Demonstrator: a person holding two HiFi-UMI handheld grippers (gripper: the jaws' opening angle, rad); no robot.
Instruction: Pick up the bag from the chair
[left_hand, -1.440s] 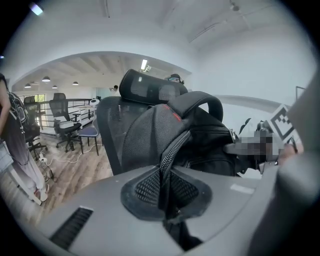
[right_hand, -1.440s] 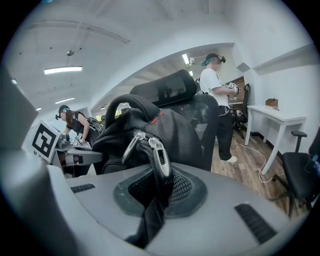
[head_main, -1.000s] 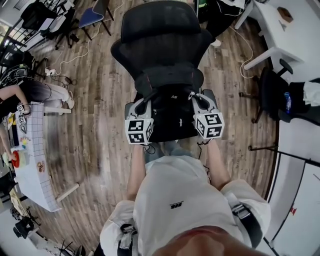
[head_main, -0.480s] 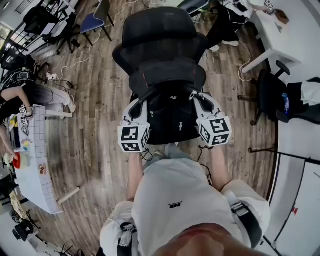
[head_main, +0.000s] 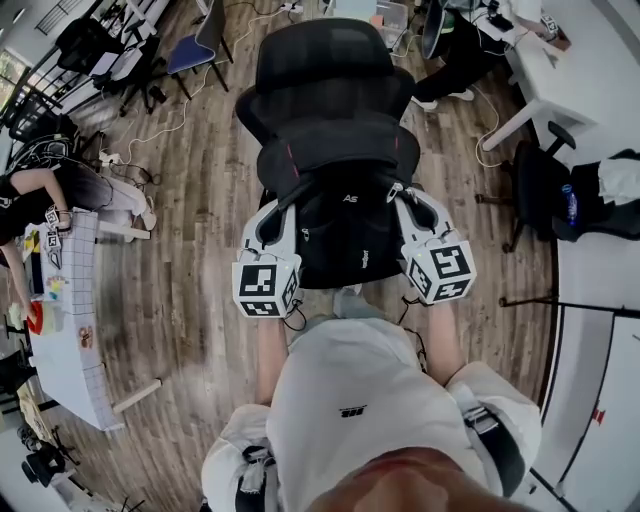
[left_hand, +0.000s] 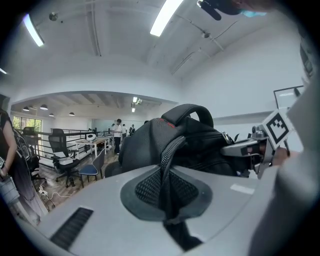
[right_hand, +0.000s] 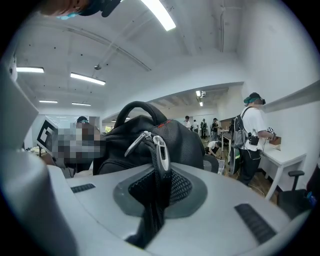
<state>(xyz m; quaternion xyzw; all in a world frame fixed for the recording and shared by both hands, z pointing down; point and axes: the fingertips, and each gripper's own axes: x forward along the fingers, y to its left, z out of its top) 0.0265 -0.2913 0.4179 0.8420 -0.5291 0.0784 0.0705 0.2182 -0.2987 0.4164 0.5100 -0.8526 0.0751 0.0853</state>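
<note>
A black backpack hangs in front of a black office chair, held up between my two grippers. My left gripper is shut on the bag's left shoulder strap, which runs up between its jaws to the bag. At the other side, my right gripper is shut on the right strap, with two metal zipper pulls just beyond the jaws. The bag's top handle arches above. The seat under the bag is hidden.
A white table with small items stands at the left, with a person bent beside it. A white desk and a dark chair are at the right. Cables lie on the wooden floor.
Both grippers have risen with the backpack and spread a little apart. The bag has come up off the chair seat, nearer to the person's chest.
</note>
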